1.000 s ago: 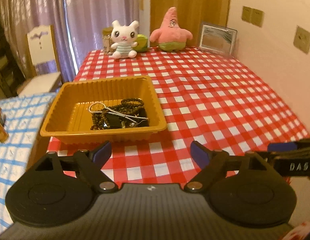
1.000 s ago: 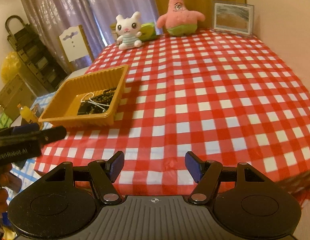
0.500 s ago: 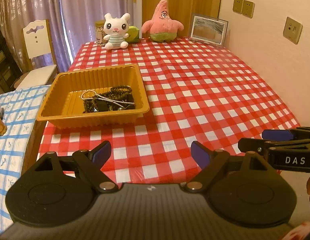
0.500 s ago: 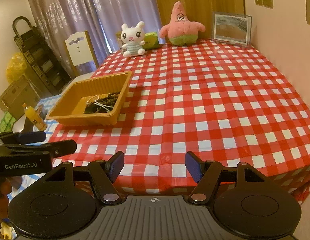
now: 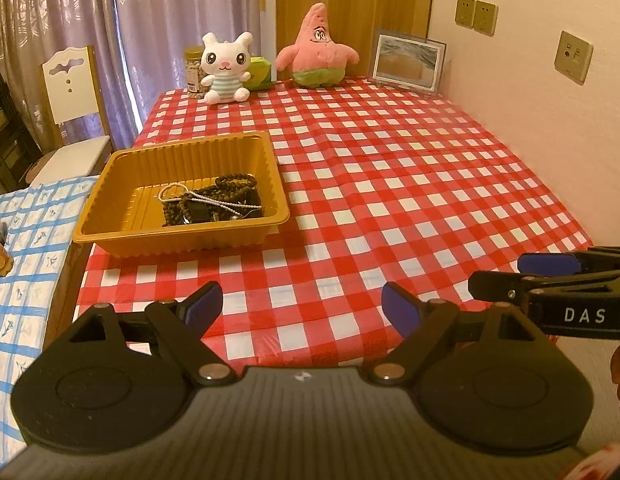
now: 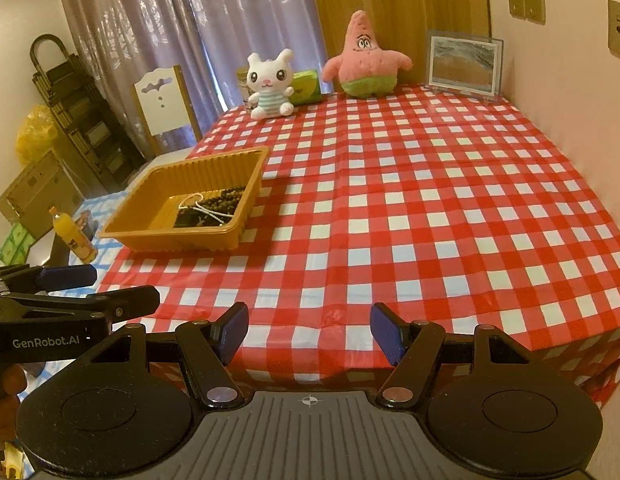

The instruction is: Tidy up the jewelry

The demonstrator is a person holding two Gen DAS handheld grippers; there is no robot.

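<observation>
Looking along both tools, we see a table [image 5: 390, 184] covered in a red-and-white checked plastic cloth, with its far edge lined by soft toys and keepsakes. A white plush rabbit in a striped shirt [image 5: 225, 69] sits at the back left, with a jar of pale contents [image 5: 193, 71] just behind it and a green box [image 5: 259, 75] beside it. A pink star-shaped plush toy with green shorts [image 5: 317, 51] sits next along the edge, and a framed landscape picture [image 5: 408, 63] leans near the wall at the back right. A white wooden chair [image 5: 70, 92] stands off the table's left side, in front of purple curtains [image 5: 150, 20]. A blue-and-white checked cloth [image 5: 26, 272] covers a lower surface to the left, where an orange drink bottle [image 6: 72, 236] stands.

Nothing lies on the open checked cloth between the tools and the ribbed golden-brown plastic tray [image 5: 110, 216], which sits near the table's left front corner. Inside it, toward its right side, we find a tangle of dark beaded strings [image 5: 230, 186] with a thin silver chain [image 5: 214, 201] draped over them and something flat and black under them.

Our left hand-held gripper [image 5: 302, 306] is spread wide and holds nothing, low over the table's near edge. Our right hand-held gripper [image 6: 309, 326] is likewise wide apart and empty.
</observation>
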